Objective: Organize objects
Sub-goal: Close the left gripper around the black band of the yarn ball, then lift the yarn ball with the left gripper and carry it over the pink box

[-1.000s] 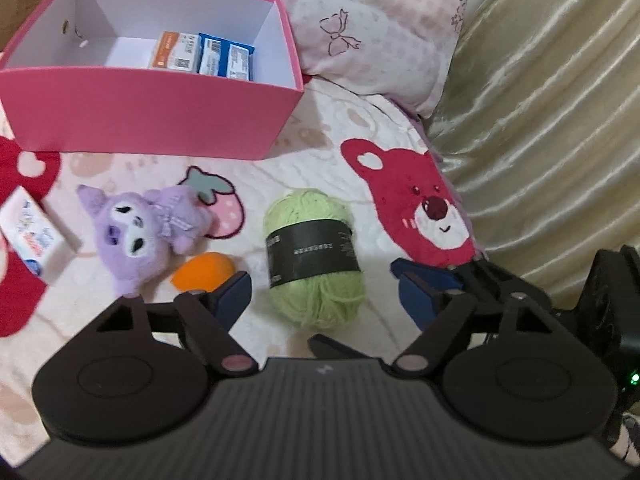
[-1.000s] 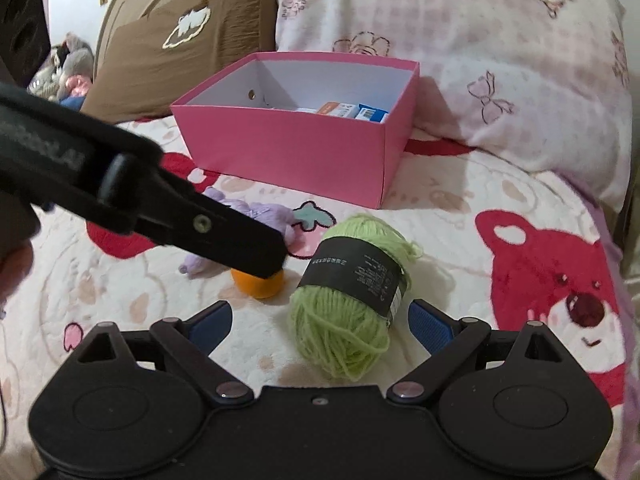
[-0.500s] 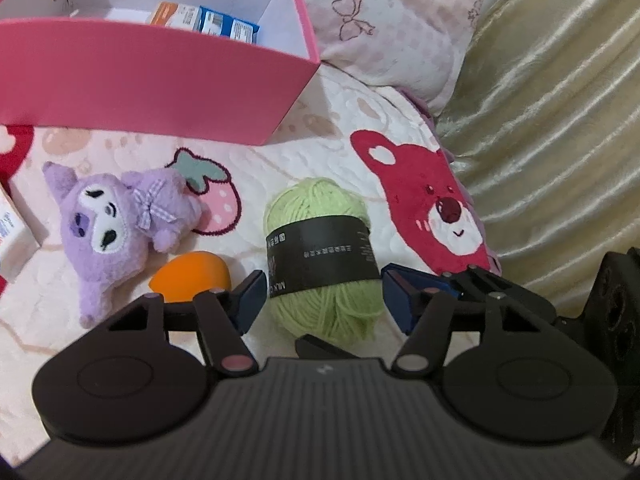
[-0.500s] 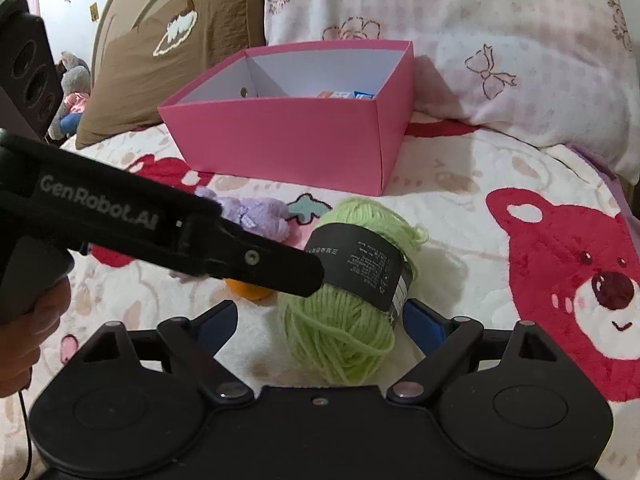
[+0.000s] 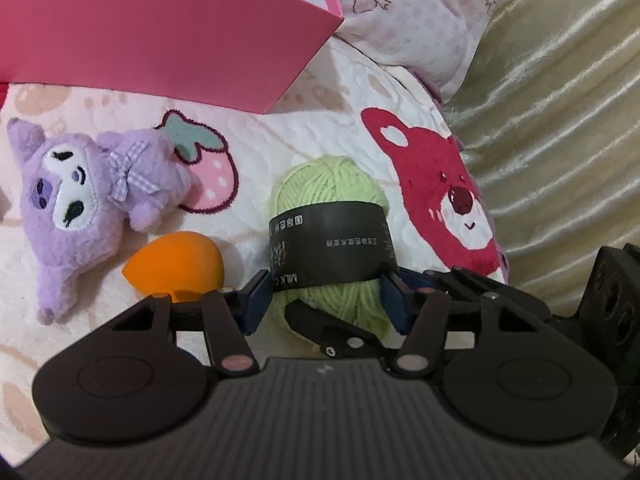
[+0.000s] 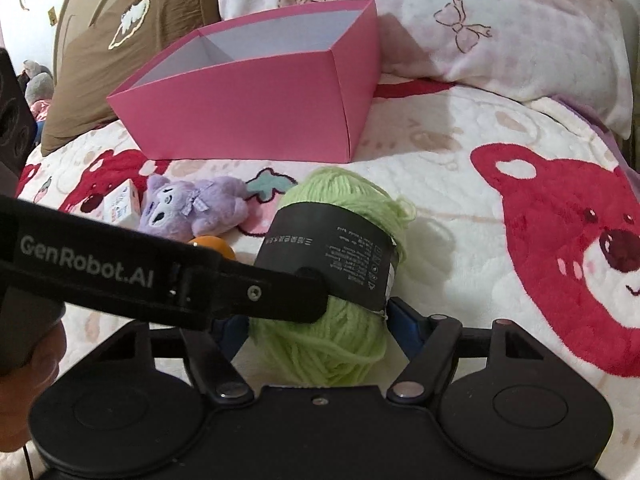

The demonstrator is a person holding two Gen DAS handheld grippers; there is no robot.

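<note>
The green yarn ball (image 5: pixel 332 240) lies on the quilted bedspread (image 5: pixel 312 120), near its right edge, beside a red bear motif in raised pile. The ball is soft, loosely wound wool, oblong, banded round its middle by a smooth black paper label with pale print. A frayed strand tuft sticks out at its far end in the right wrist view.

Left gripper (image 5: pixel 326 296): the jaws have just been closing, and the yarn ball sits between them. Both blue pads touch the flanks of the ball at the lower edge of the label; the wool bulges slightly there, so it is pinched.

Right gripper (image 6: pixel 316 328): the jaws have just been closing, with the same ball between them. The right blue pad meets the label's edge; the left pad is hidden behind the left gripper's black finger, so contact on that side cannot be confirmed.

Just left of the ball lies an orange egg-shaped sponge (image 5: pixel 176 266), smooth and matt. Beyond it is a purple plush toy (image 5: pixel 88 200), fleecy, with a checked bow. A small white carton (image 6: pixel 122 204) stands further left. A pink cardboard box (image 6: pixel 256 108), open-topped with a white lining, sits toward the pillow end of the bedspread.
</note>
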